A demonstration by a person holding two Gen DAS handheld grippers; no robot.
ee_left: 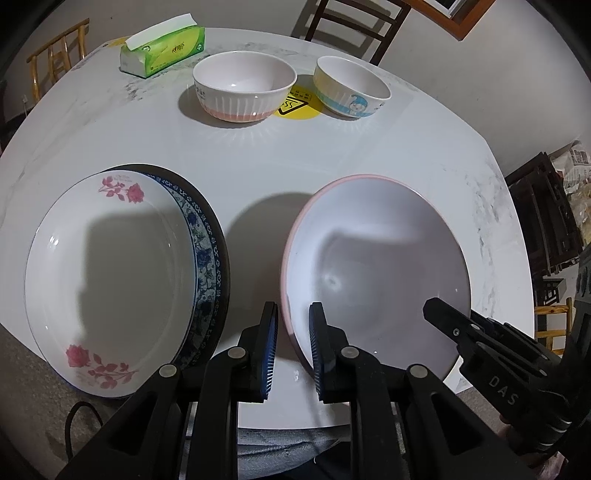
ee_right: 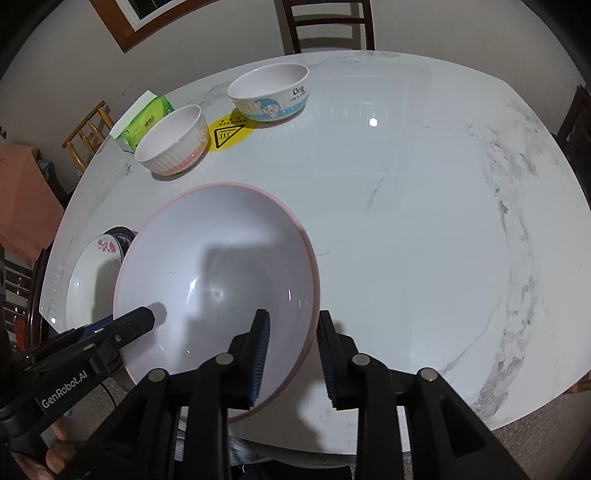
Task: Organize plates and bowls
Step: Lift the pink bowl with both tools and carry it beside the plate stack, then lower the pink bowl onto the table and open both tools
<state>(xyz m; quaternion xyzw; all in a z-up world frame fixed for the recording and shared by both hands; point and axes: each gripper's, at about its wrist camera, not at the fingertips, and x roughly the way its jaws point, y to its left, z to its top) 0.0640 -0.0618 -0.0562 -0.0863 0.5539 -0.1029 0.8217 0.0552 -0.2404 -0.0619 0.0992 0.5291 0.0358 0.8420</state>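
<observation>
A large pink-rimmed white bowl sits near the table's front edge; it also shows in the right wrist view. My left gripper straddles its left rim, jaws apart, with no clear grip. My right gripper straddles its right rim, jaws apart. Left of the bowl is a stack of plates: a white rose plate on a blue-patterned plate on a dark plate. At the back stand a pink-based ribbed bowl and a blue cartoon bowl.
A green tissue pack lies at the back left. A yellow warning sticker is between the two small bowls. The white marble table stretches to the right. Chairs stand around it.
</observation>
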